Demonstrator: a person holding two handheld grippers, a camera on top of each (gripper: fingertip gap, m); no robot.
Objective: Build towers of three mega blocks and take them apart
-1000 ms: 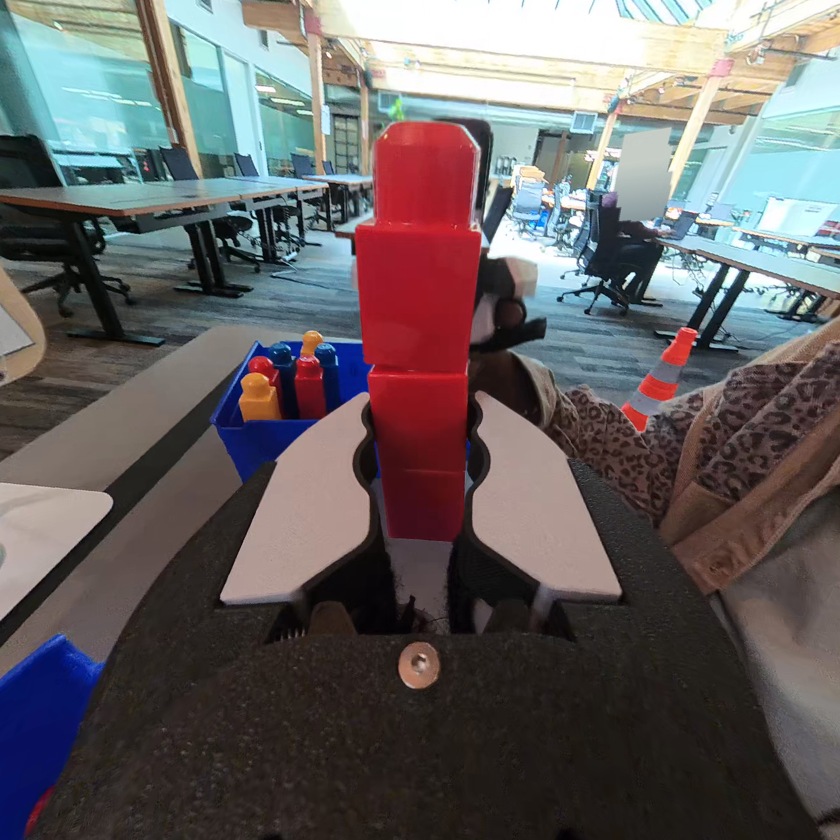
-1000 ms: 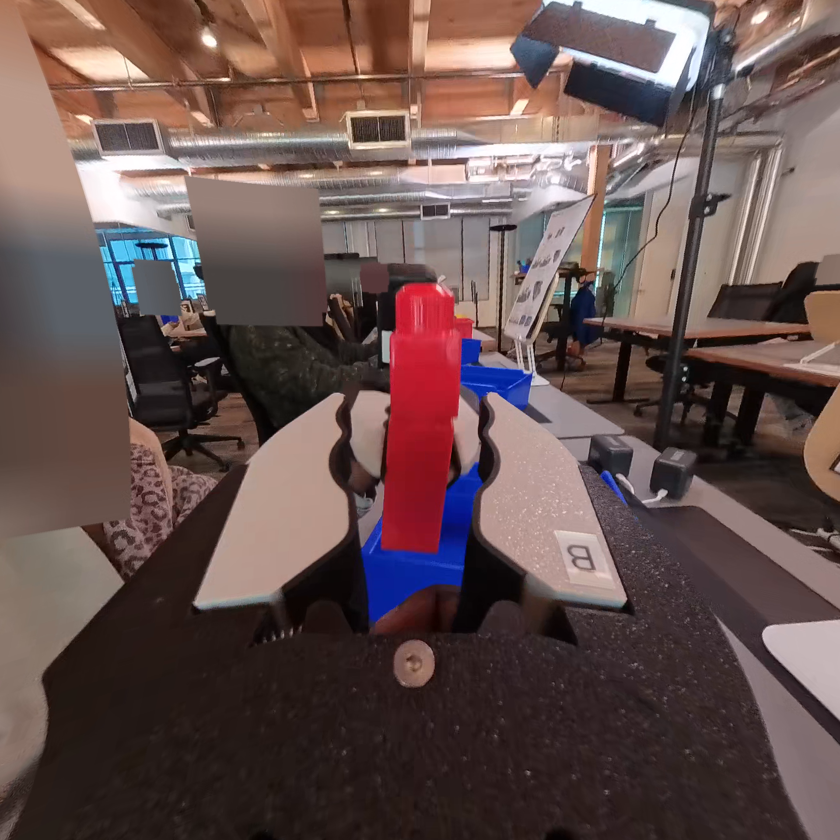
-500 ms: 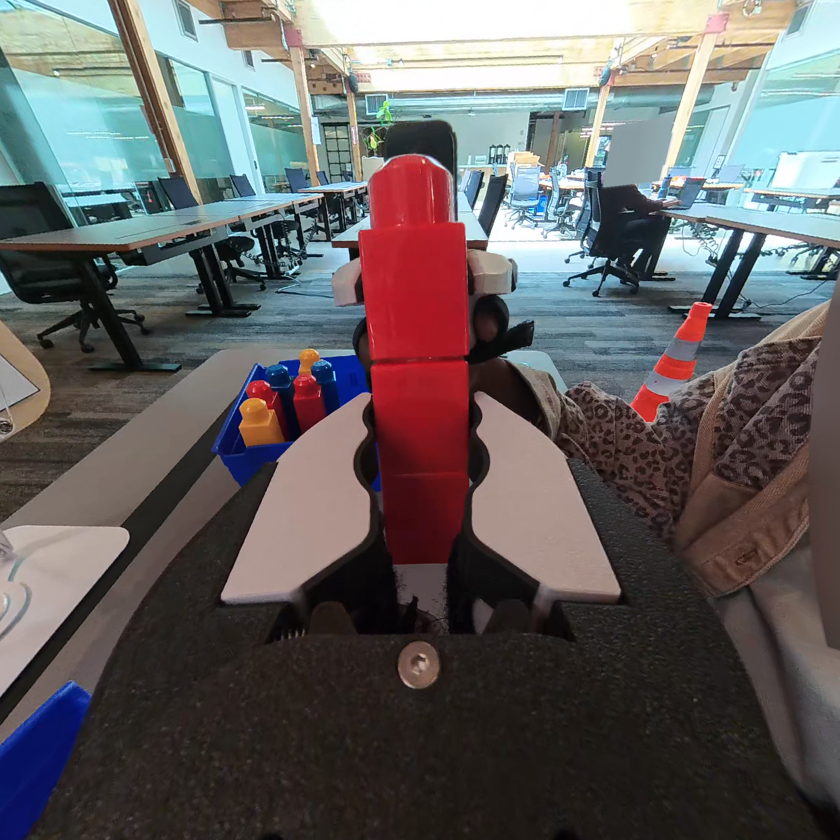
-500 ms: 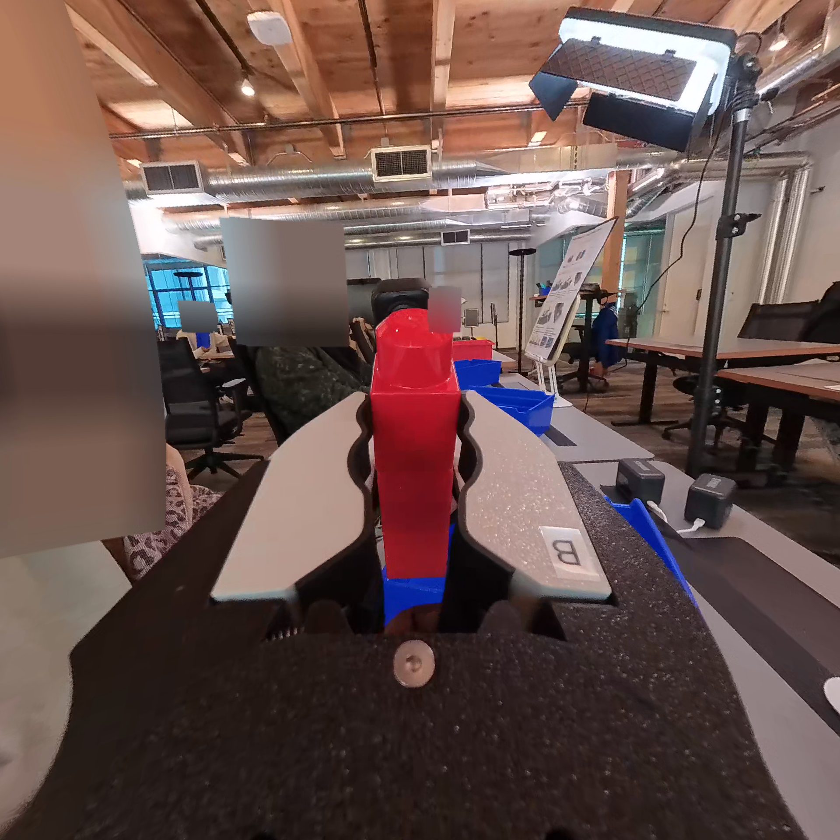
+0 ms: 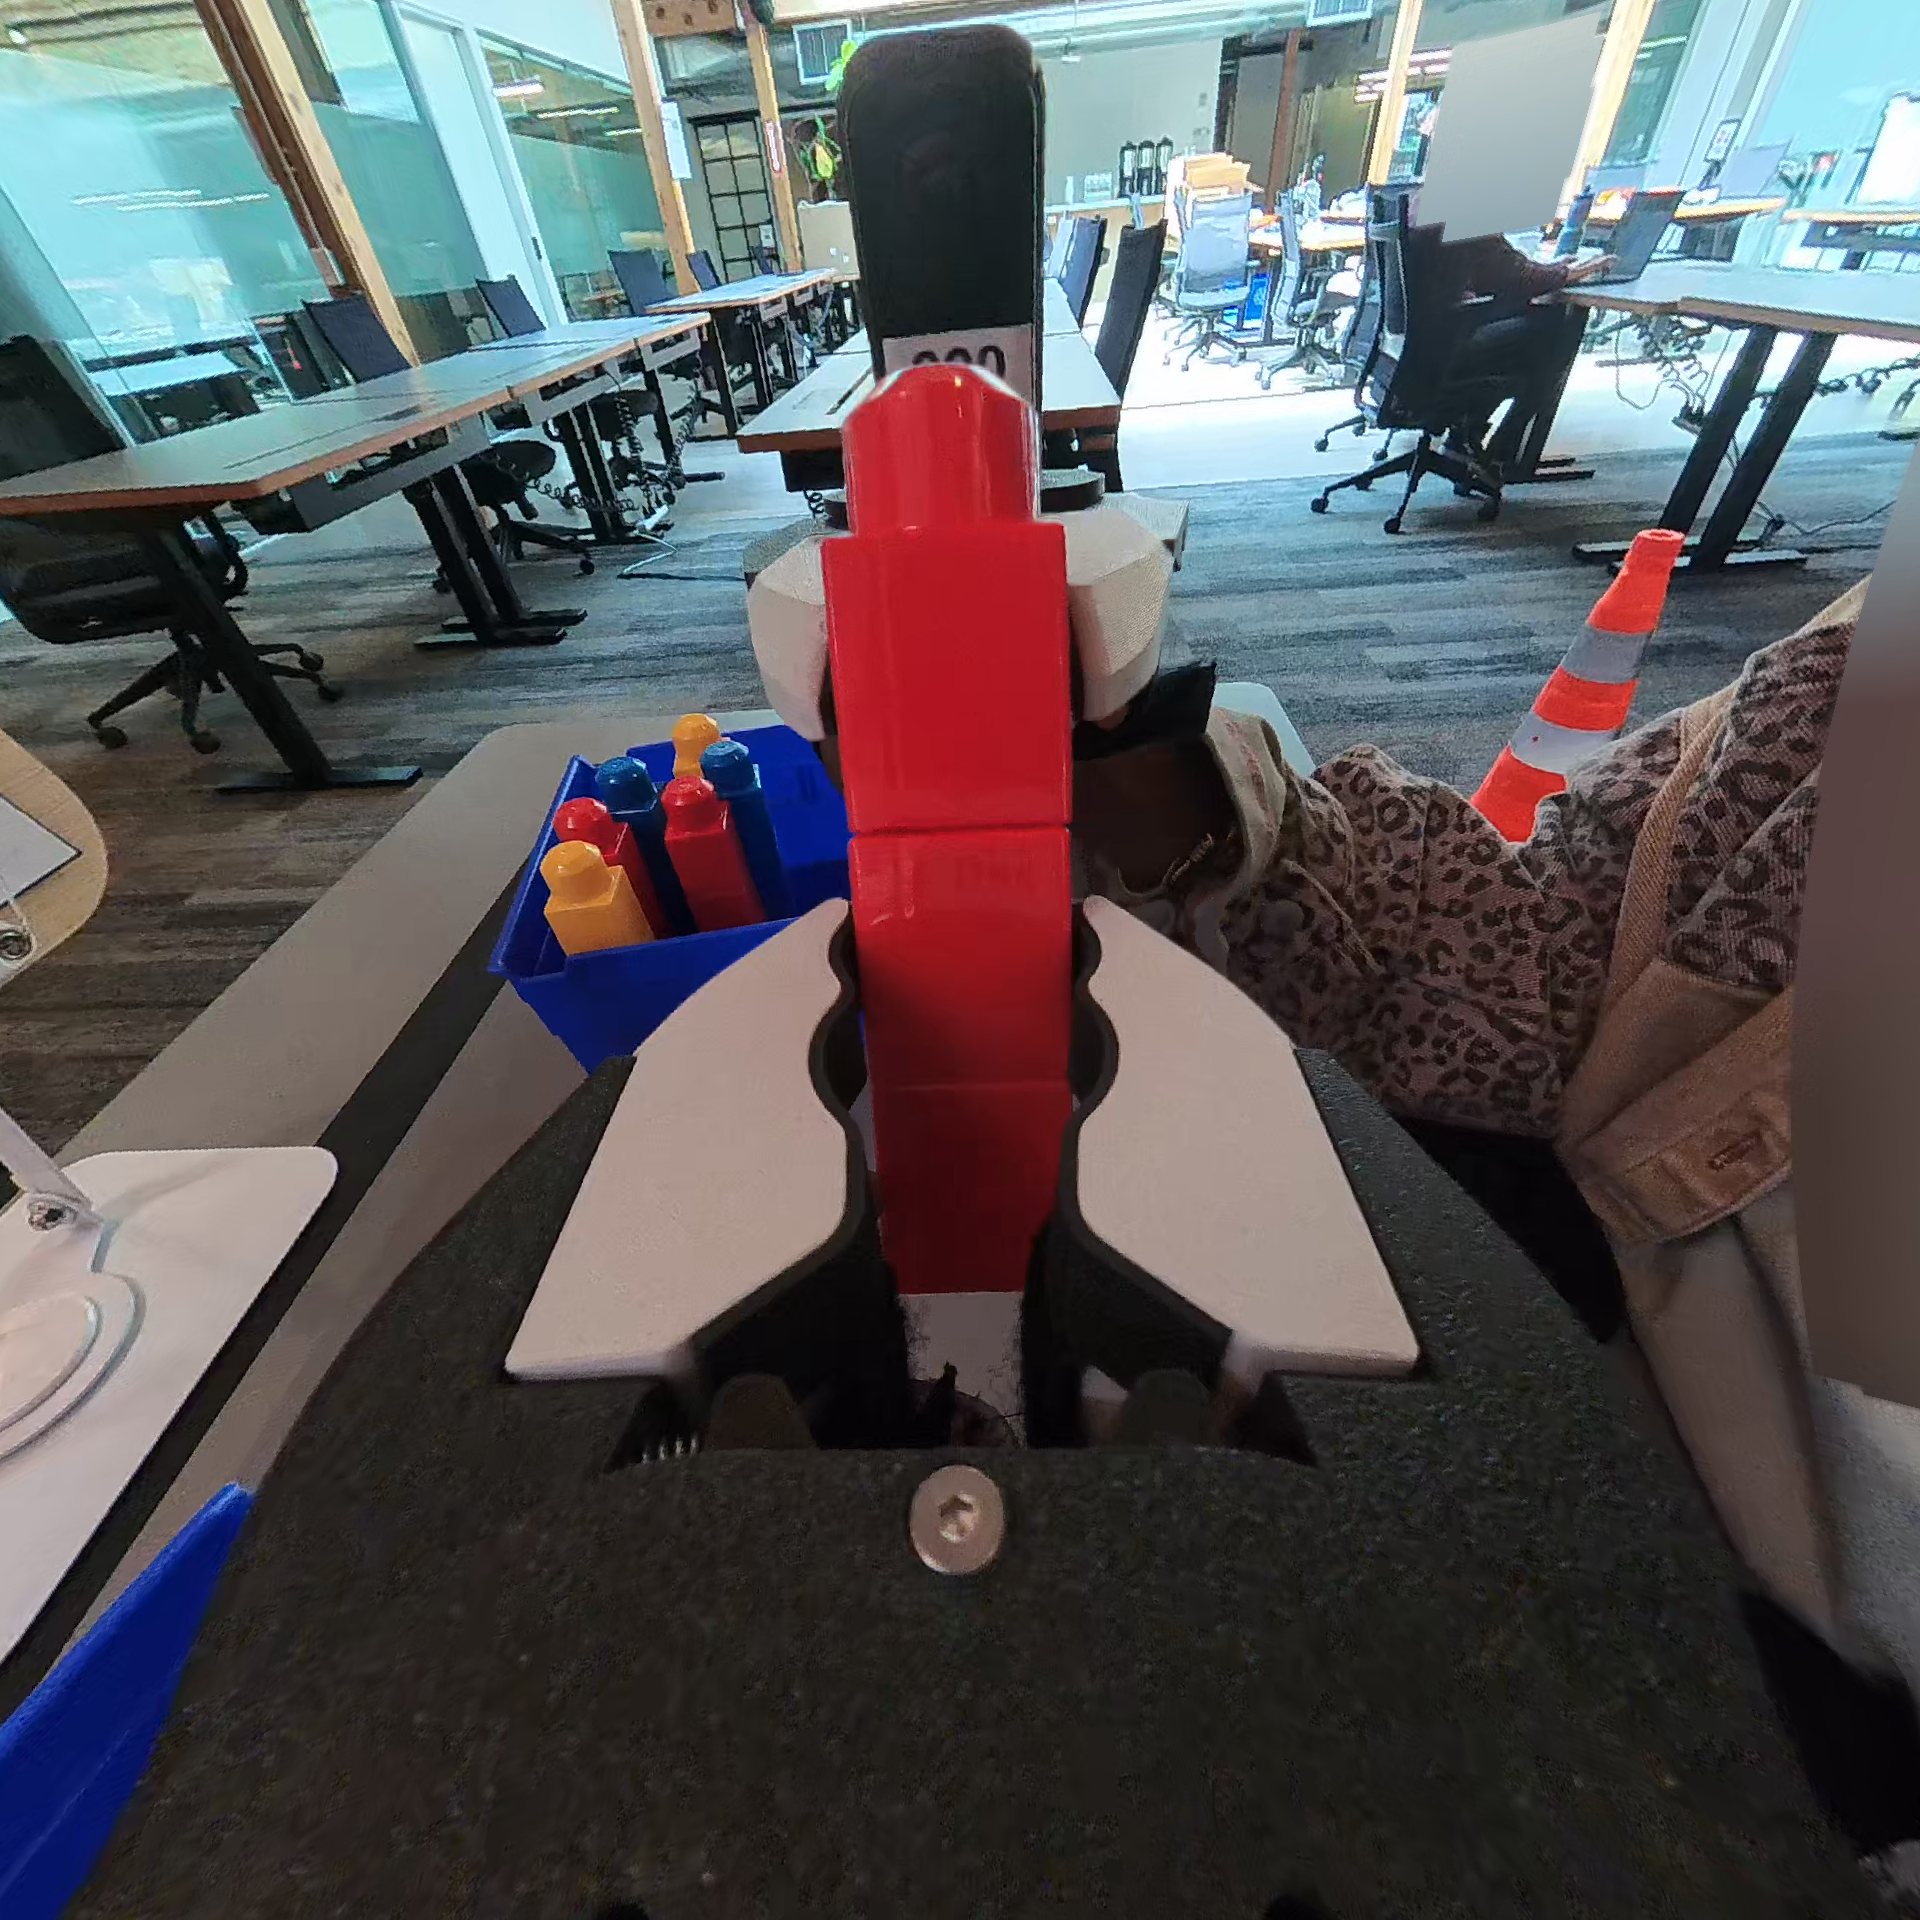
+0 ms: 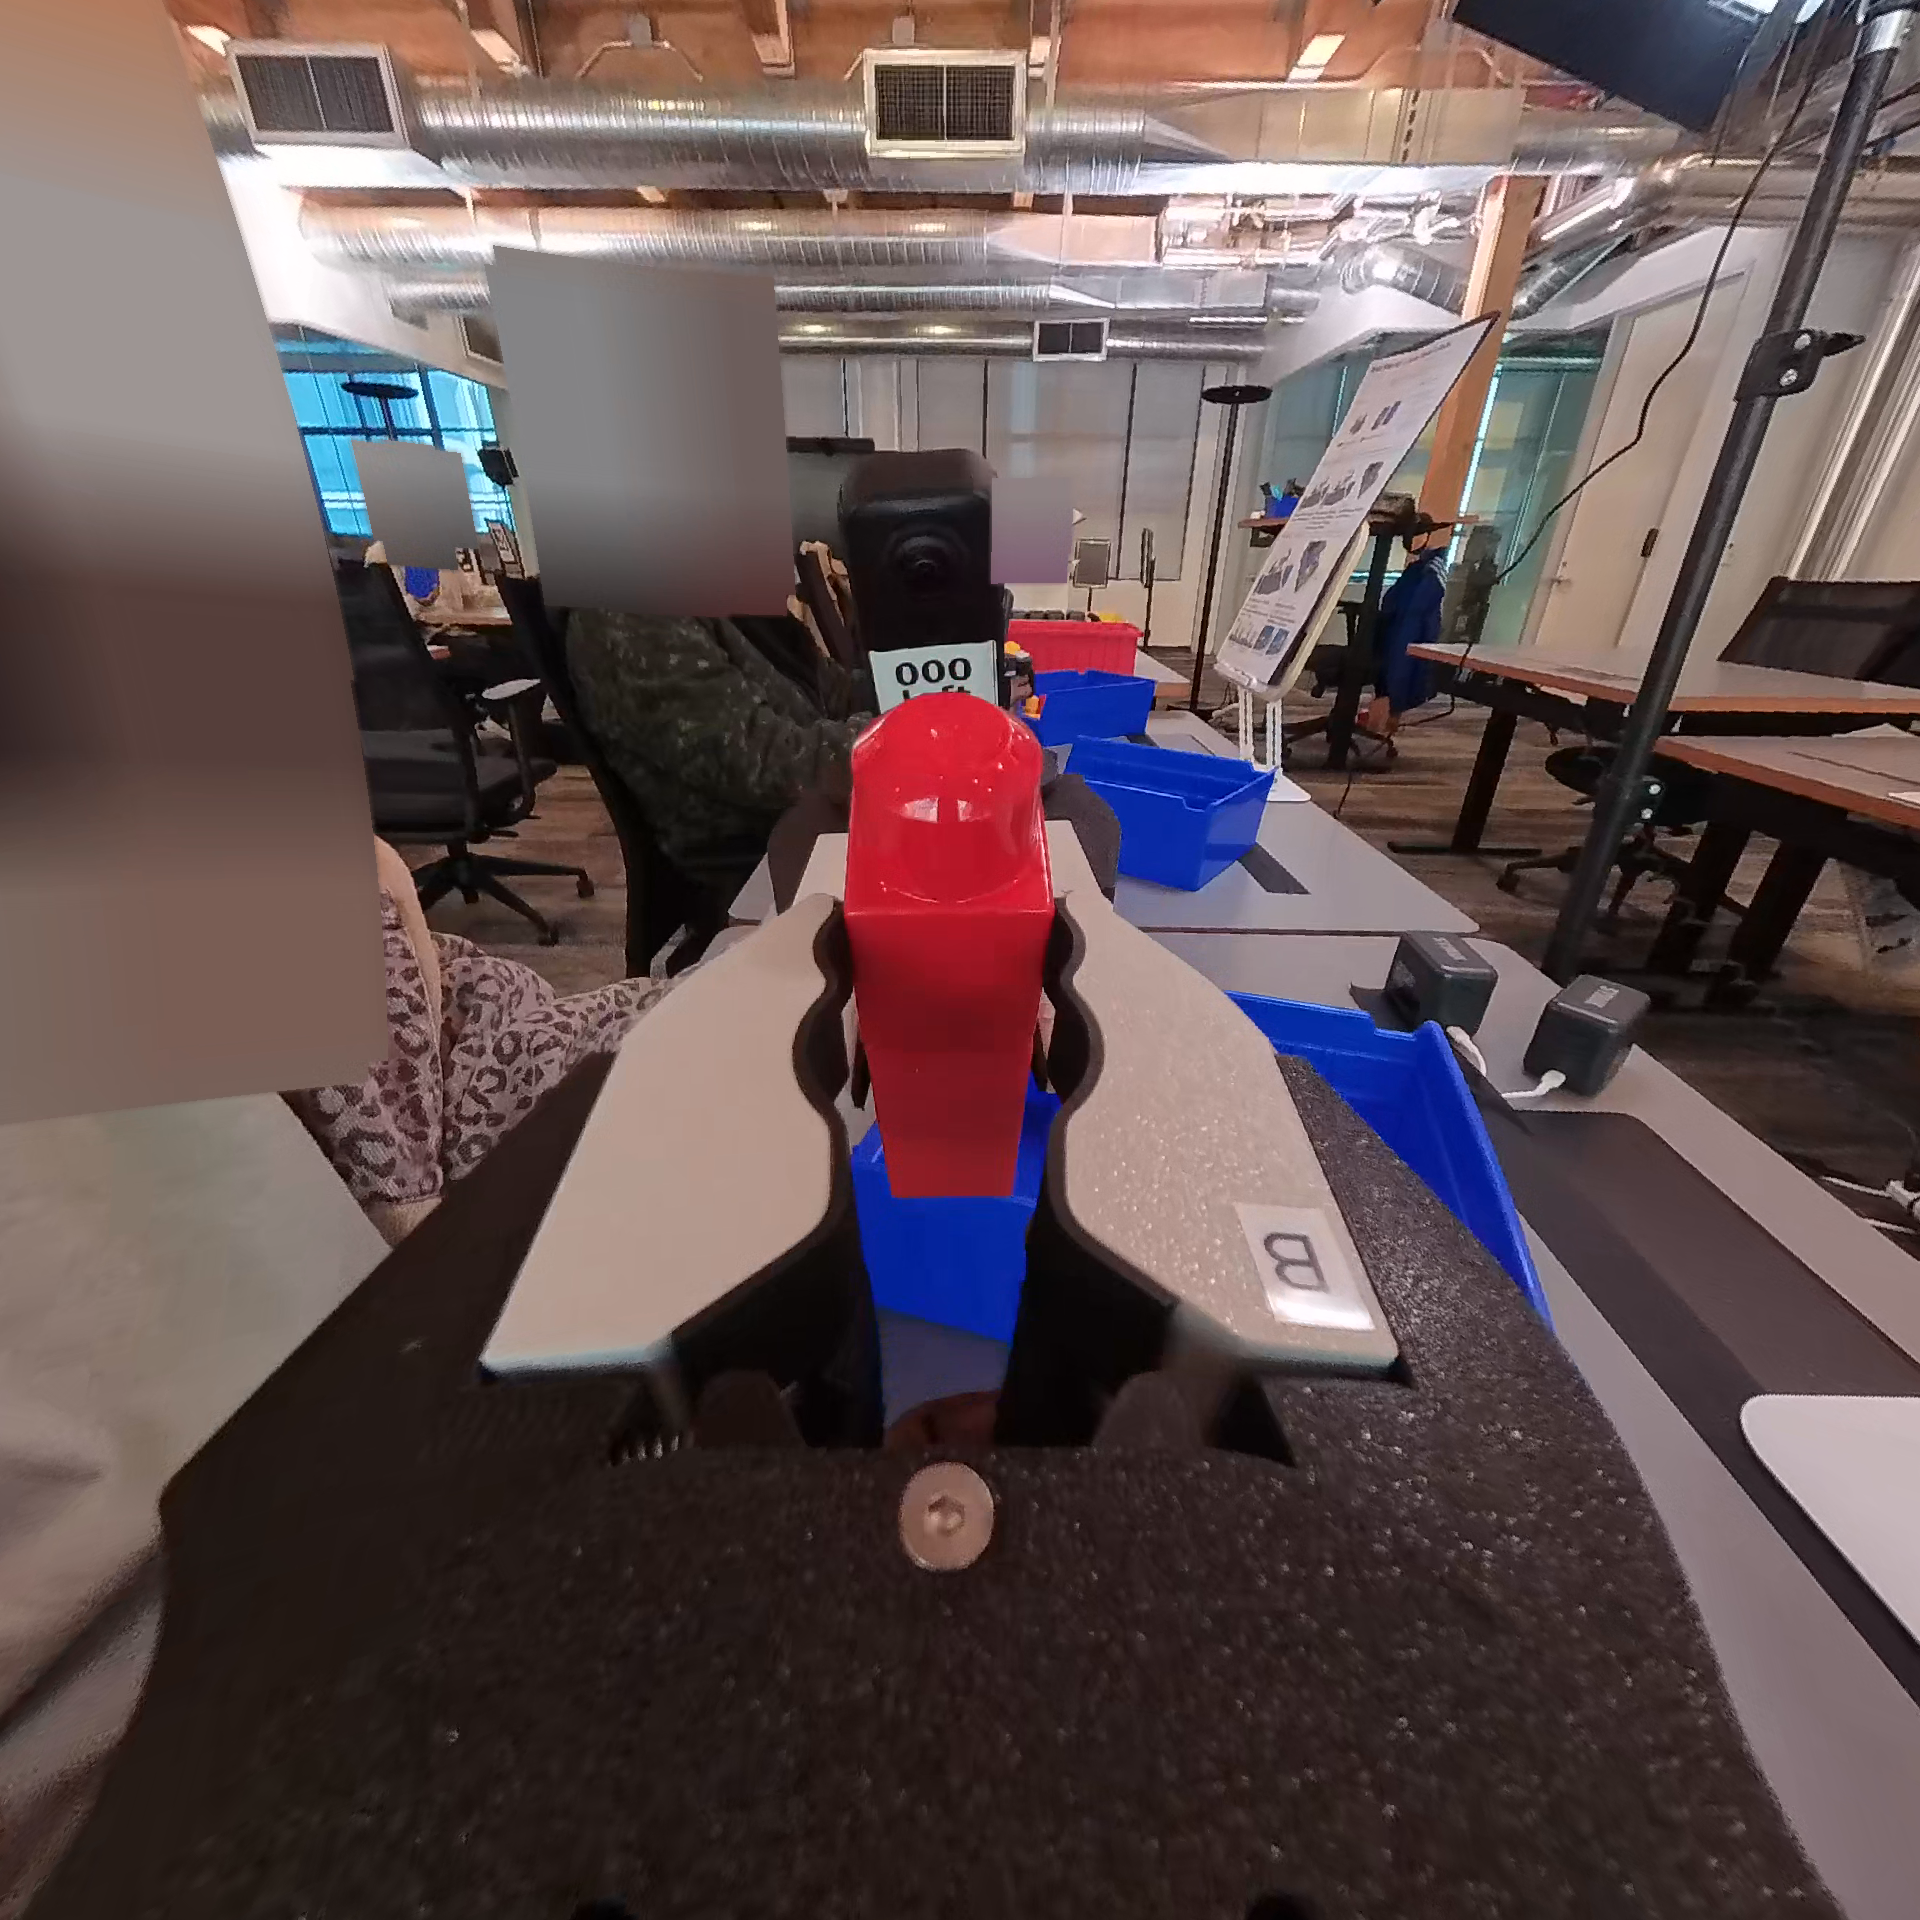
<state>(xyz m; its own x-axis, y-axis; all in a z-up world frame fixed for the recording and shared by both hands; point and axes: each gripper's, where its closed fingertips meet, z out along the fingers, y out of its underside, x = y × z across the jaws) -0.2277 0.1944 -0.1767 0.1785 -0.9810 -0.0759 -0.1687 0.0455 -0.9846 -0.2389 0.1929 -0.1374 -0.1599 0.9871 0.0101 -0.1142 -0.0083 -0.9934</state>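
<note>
Both tools now clamp the same red tower [image 5: 956, 904] at once. A second ago the right tool [image 6: 945, 997] stood off from it with its fingers apart; now its fingers are closed on the top block [image 6: 940, 966], and in the left wrist view its white fingertips [image 5: 1117, 608] press against both sides of that block, straight ahead of the left tool [image 5: 961, 997]. The left tool keeps its fingers closed around the two lower blocks [image 5: 966, 1060], so the tower stands upright between them, held in the air above the table [image 5: 343, 997]. The three red blocks sit flush, one seam showing between the top block and the rest. With a grip on each part, the tower looks finished and ready to be pulled apart. Ahead and to the left of the left tool, a blue bin [image 5: 634, 997] holds more stacked blocks [image 5: 665, 842].
</note>
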